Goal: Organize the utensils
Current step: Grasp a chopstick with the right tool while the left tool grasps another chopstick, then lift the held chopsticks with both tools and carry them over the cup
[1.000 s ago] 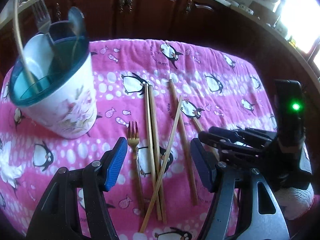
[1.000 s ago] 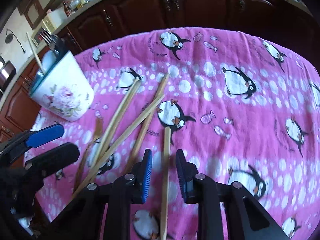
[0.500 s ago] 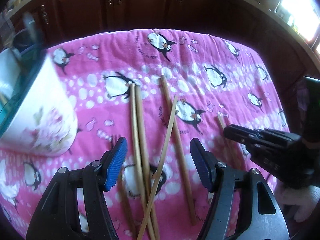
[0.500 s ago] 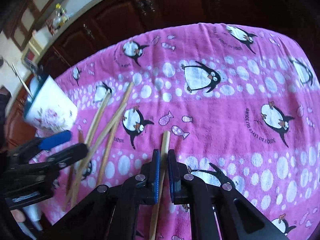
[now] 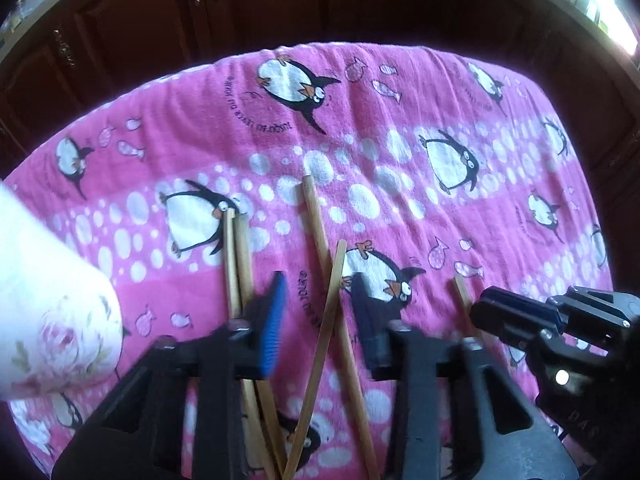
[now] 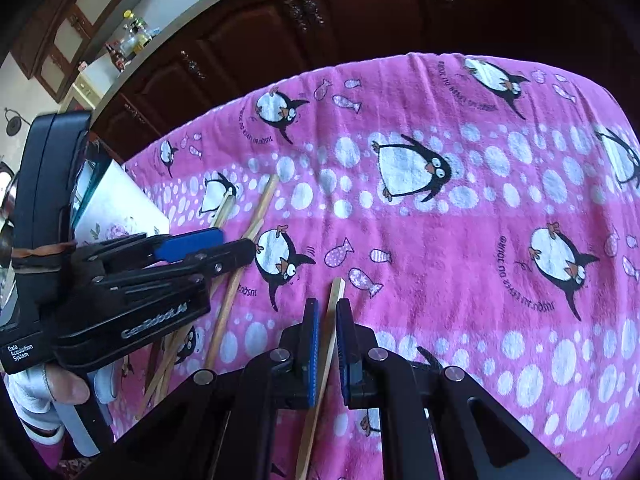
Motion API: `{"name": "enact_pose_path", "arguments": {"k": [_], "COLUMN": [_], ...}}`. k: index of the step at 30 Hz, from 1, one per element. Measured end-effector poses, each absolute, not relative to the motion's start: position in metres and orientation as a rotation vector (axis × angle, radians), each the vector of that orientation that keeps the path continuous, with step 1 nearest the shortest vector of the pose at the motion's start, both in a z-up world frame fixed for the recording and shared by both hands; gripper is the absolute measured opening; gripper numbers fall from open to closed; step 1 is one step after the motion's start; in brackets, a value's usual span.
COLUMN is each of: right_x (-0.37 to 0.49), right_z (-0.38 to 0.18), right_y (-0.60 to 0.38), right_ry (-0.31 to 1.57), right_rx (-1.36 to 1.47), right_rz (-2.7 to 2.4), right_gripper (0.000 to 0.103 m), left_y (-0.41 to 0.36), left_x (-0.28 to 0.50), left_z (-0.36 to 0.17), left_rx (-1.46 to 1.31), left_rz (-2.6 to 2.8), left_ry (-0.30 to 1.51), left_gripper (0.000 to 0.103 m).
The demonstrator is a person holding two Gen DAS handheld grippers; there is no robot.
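the right gripper [image 6: 325, 344] pinches one chopstick [image 6: 334, 300] lying along its fingers, while the left gripper [image 5: 320, 320] is closing around two crossed sticks [image 5: 326, 280].

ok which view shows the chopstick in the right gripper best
The right wrist view: the chopstick runs up between the right gripper fingers, which are shut on it, tip clear above them. The left wrist view shows only its far end beside the right gripper's dark body; the grip itself is not visible there.

Dark wooden cabinets [image 5: 256, 4] behind; bright window [image 5: 600, 4] at right.
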State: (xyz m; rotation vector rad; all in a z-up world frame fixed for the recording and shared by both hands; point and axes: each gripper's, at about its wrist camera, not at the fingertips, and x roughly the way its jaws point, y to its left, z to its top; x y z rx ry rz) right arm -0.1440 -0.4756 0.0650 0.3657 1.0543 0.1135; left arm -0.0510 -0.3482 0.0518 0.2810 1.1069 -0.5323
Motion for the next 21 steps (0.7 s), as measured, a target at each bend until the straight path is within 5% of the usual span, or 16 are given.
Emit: {"name": "enact_pose_path", "arguments": {"k": [4,21], "right_x": [-0.130,-0.167], "right_z": [0.054,0.118], "right_y": [-0.466,-0.455], "right_ry": [1.089,0.939], "right_rx": [0.324,0.353], "right_rz": [0.110,0.211], "right_gripper": [0.007,0.005], "left_y": [-0.347,-0.264], "left_x": [-0.050,-0.096], "left_z": [0.054,0.138], "left_rx": [0.238,-0.006], "left_rz": [-0.548,-0.640], "left_ry": [1.114,0.995], "left_gripper": [0.007,0.006]}}
